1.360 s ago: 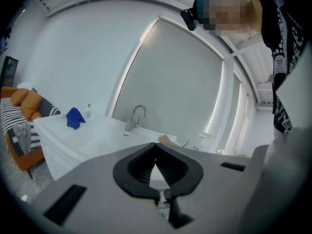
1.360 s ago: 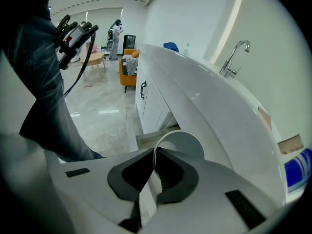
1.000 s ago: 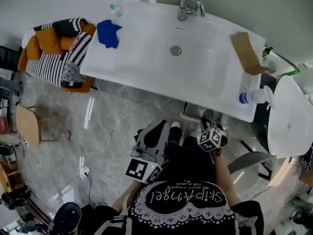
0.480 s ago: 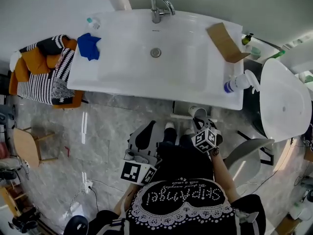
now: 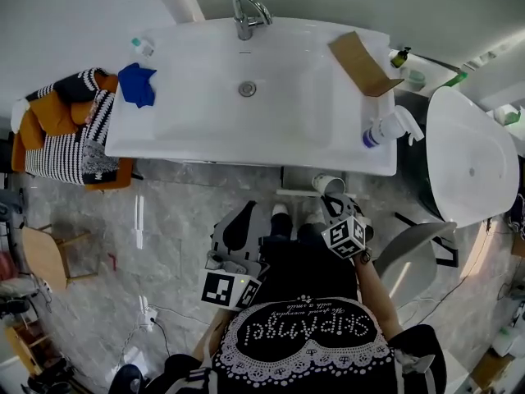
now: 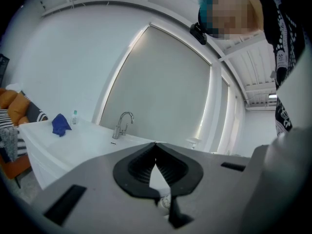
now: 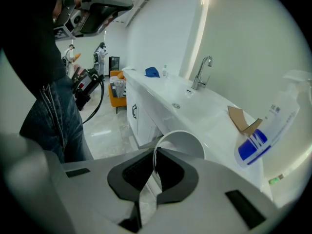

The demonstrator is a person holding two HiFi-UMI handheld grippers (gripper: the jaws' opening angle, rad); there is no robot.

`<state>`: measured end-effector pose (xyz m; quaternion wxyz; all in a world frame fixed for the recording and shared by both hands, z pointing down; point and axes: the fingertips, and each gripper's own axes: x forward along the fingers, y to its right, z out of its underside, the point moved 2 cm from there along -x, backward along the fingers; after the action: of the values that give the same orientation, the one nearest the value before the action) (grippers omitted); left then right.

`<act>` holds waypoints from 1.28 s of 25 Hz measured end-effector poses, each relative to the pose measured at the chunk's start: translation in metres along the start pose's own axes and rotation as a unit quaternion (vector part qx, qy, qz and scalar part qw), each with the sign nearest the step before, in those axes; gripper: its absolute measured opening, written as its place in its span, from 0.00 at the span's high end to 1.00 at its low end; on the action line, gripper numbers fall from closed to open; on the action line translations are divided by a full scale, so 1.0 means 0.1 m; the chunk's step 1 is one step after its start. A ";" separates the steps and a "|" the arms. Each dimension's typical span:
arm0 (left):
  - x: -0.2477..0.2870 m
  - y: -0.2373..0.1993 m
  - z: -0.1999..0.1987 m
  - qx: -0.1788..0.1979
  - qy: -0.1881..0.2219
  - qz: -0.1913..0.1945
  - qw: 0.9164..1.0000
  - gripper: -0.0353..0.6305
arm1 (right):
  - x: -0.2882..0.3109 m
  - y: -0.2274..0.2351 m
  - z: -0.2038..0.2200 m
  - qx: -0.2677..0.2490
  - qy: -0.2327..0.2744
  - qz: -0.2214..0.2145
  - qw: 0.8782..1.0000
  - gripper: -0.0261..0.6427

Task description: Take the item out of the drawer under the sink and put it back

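Note:
A white paper cup hangs just in front of the sink counter's front edge, over a white pulled-out drawer under the counter. My right gripper is shut on the cup's rim; in the right gripper view the rim runs between the closed jaws of the right gripper and the cup's mouth faces up. My left gripper hovers over the floor at the person's left, shut with nothing in it; in the left gripper view the left gripper points level at the sink.
On the counter lie a blue cloth, a small bottle, a folded cardboard piece and a spray bottle; a faucet stands behind. A chair with striped fabric stands left, a white tub right. Cabinet doors line the counter's base.
My right gripper has risen with the cup held in it. The left gripper has shifted slightly. The head view has drifted, so the sink sits further left in the picture.

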<state>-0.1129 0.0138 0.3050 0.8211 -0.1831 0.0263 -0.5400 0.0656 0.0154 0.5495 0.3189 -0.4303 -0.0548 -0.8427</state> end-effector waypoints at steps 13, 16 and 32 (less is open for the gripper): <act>-0.01 0.02 -0.03 0.003 0.011 0.019 1.000 0.94 | -0.45 0.13 -0.32 0.039 0.067 0.058 0.995 0.92; 0.00 0.00 -0.04 0.005 0.010 0.025 1.000 0.94 | -0.57 0.17 -0.46 0.057 0.093 0.075 0.991 0.92; 0.01 -0.07 -0.08 0.020 0.009 0.042 0.999 0.94 | -1.26 0.38 -1.17 0.157 0.258 0.136 0.944 0.92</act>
<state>-0.1209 0.0082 0.2999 0.8463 -0.1606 0.0304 -0.5070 0.0614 0.0043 0.3736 0.4970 -0.1459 -0.0433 -0.8543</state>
